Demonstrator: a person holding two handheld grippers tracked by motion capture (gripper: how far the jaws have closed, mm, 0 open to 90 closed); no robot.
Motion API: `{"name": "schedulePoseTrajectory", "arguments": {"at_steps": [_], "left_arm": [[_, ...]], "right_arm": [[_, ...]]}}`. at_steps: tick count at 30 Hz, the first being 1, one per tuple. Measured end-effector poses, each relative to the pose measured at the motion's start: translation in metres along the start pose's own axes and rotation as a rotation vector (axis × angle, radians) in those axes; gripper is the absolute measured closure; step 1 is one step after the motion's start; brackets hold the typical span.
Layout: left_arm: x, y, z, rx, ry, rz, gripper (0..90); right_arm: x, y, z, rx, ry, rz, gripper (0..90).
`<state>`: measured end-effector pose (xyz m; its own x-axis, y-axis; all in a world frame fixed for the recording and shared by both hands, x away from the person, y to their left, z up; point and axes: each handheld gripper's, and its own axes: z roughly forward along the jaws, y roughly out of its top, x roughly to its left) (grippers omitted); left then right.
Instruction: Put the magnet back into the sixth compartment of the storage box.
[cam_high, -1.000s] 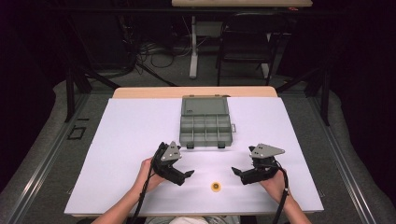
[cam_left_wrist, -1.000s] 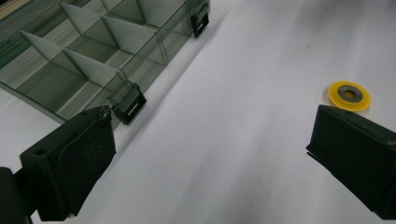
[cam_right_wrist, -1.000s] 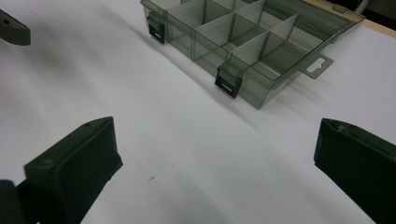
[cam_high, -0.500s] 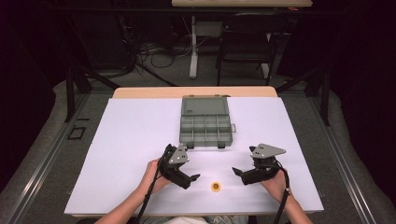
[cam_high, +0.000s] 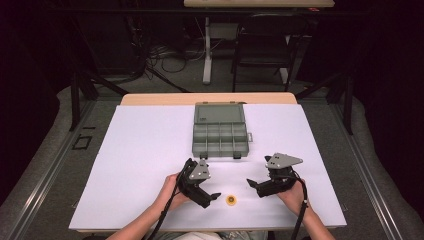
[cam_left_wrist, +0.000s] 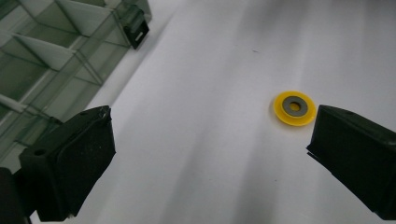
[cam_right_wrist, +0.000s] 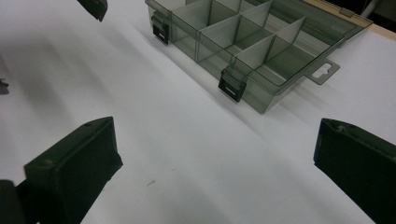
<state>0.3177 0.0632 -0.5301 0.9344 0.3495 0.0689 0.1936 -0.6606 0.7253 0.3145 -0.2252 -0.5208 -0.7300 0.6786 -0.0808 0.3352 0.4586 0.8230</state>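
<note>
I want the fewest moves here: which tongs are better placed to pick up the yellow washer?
Left. The left tongs are open, close beside the yellow washer; the right tongs sit farther off.

both handheld grippers black: left gripper (cam_high: 212, 197) and right gripper (cam_high: 251, 184) each carry a grey three-cornered plate on top, blocky matte jaws, black cable trailing back along bare forearms.
</note>
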Motion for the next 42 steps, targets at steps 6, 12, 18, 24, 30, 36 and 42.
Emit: {"name": "schedulePoseTrajectory", "arguments": {"at_steps": [6, 12, 18, 24, 30, 36, 42], "left_arm": [[-0.009, 0.005, 0.01, 0.025, -0.03, 0.035, 0.3], [-0.013, 0.009, 0.018, 0.04, -0.058, 0.044, 0.3], [-0.022, 0.015, 0.024, 0.05, -0.077, 0.075, 0.3], [-0.024, 0.014, 0.03, 0.059, -0.09, 0.07, 0.2], [-0.031, 0.013, 0.034, 0.064, -0.096, 0.089, 5.9], [-0.037, 0.012, 0.039, 0.083, -0.124, 0.117, 24.9], [-0.035, 0.01, 0.04, 0.075, -0.147, 0.098, 42.2]], "right_arm": [[-0.001, 0.0, 0.001, 0.004, 0.002, -0.009, 0.0], [-0.002, 0.0, 0.001, 0.006, 0.0, -0.008, 0.0], [-0.002, -0.002, -0.001, 0.004, -0.007, -0.006, 0.0], [-0.002, -0.003, -0.001, 0.0, -0.016, -0.014, 0.0], [-0.001, -0.003, -0.001, 0.002, -0.02, -0.023, 0.0], [-0.002, -0.003, -0.002, -0.001, -0.02, -0.023, 0.0], [-0.001, -0.003, -0.001, 0.006, -0.013, -0.034, 0.0]]}}
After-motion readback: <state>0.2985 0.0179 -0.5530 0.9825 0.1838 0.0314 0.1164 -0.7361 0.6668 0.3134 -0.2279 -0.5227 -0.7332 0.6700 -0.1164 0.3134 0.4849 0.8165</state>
